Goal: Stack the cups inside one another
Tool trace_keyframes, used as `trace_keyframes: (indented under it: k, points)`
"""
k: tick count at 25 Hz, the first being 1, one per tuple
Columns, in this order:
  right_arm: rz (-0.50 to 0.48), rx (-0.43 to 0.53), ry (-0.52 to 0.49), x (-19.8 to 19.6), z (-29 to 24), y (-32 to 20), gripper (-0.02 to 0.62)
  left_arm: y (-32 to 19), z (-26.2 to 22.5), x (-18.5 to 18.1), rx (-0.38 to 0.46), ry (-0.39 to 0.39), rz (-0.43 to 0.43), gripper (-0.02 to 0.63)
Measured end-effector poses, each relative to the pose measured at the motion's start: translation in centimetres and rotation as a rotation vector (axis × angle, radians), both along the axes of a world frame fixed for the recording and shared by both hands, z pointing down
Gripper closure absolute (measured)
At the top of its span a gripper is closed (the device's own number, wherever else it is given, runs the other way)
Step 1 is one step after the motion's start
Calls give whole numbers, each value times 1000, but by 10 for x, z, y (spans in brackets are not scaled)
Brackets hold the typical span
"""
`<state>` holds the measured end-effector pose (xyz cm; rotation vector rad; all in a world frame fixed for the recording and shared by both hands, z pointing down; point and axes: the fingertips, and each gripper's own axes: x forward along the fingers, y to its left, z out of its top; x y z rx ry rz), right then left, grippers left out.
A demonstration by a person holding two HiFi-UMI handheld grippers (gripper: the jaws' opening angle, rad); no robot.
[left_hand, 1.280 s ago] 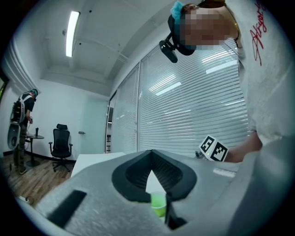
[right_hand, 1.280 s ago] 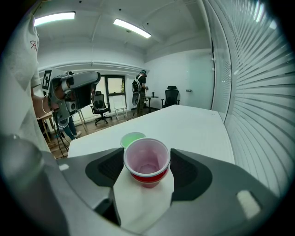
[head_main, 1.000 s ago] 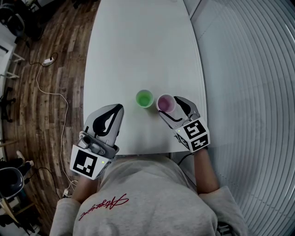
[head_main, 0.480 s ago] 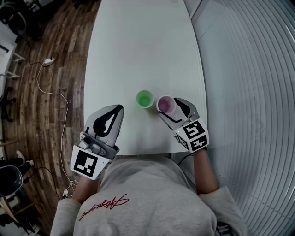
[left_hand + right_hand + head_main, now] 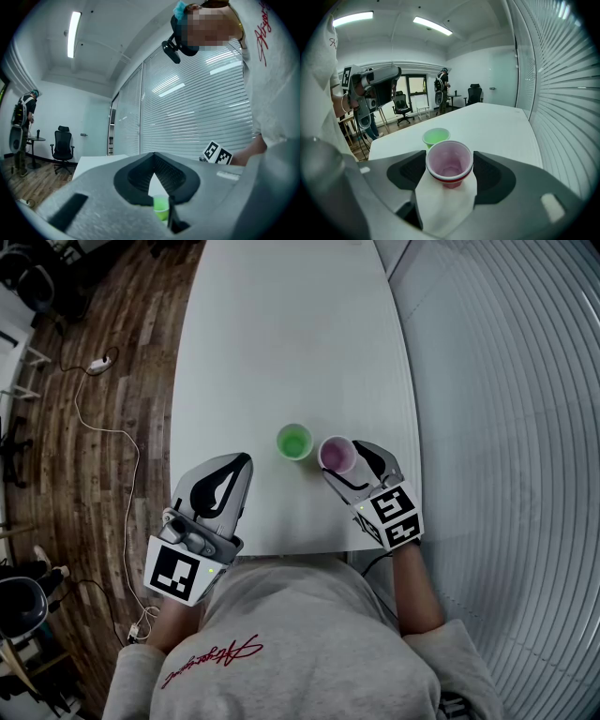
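Between the right tongs (image 5: pixel 449 158), their own view shows the pink cup (image 5: pixel 449 165) clamped, a red band under its rim; the head view gives only its mouth. Just left of them the green cup (image 5: pixel 293 442) stands on the white counter (image 5: pixel 281 334). Beyond it the left tongs (image 5: pixel 244 461) hang clenched, empty. Red script on the shirt (image 5: pixel 300 634) is unreadable.

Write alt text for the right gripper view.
A red cup with a pale pink inside is gripped between two dark jaws over a white table. A green cup stands on the table close behind it, slightly left. Window blinds line the right side; office chairs stand far back.
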<state>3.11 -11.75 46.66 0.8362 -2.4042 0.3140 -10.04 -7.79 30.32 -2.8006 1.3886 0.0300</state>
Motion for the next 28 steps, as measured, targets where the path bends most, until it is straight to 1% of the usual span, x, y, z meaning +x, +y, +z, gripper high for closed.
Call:
trace_keyframes:
  k: [3,12,17,23,28]
  points:
    - [-3,0,5,0,2,-1,278,-1,2,-1,-13,0,-8,612]
    - [-10,-2,14,-1,6,-1,278,-1,3,-1,2,-2,-5,612]
    - [-11,-5,16,0,8,0,278,-2,3,-1,-13,5,-18,612]
    - [-8,-8,12,1,9,-1,278,-1,5,0,-12,-6,-12,612]
    - [-13,-10,20,0,8,0,278,-1,7,-2,-31,-18,-11,612]
